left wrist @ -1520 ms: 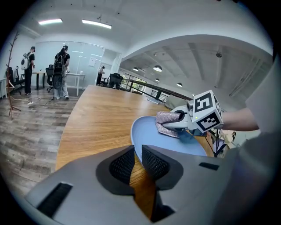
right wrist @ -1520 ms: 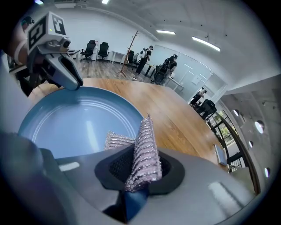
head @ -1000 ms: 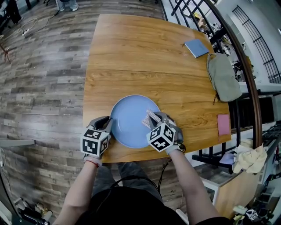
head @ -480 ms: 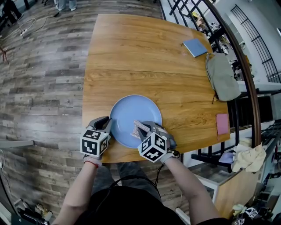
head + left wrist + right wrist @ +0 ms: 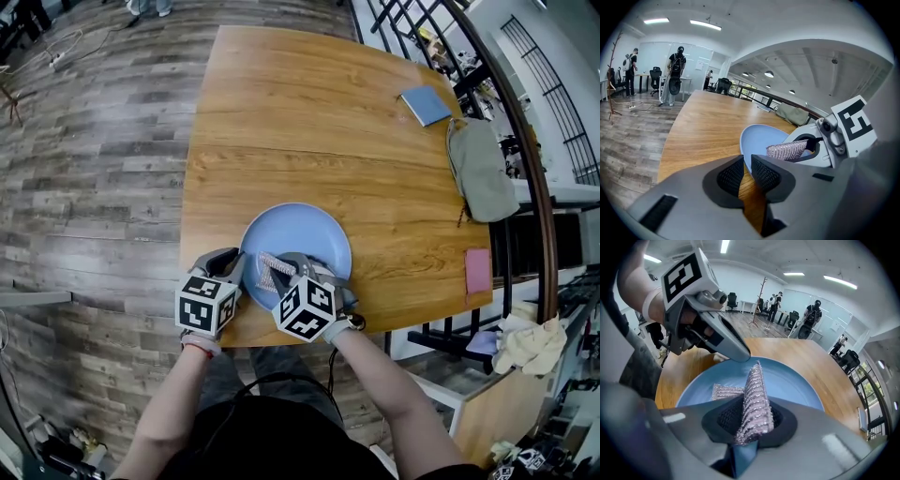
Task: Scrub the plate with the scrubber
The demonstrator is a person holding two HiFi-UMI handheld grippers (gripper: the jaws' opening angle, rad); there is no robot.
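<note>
A round blue plate [image 5: 305, 246] lies near the front edge of the wooden table [image 5: 309, 122]. My left gripper [image 5: 234, 269] is shut on the plate's left rim; in the left gripper view the plate [image 5: 761, 137] runs into the narrow gap of my left gripper [image 5: 746, 169]. My right gripper [image 5: 283, 274] is over the plate's front left part, shut on a silvery-pink mesh scrubber [image 5: 270, 270]. In the right gripper view the scrubber [image 5: 753, 397] stands pinched upright in my right gripper [image 5: 749, 417], its loose end resting on the plate [image 5: 792, 380].
At the table's right side lie a blue notebook [image 5: 426, 104], a grey-green bag [image 5: 481, 169] and a pink cloth [image 5: 477, 270]. A dark railing [image 5: 525, 141] runs just past that side. People stand far off [image 5: 675, 75] on the wooden floor.
My right gripper has carried the scrubber leftward across the plate, from its right side to close beside the left gripper. The left gripper and plate have stayed put.
</note>
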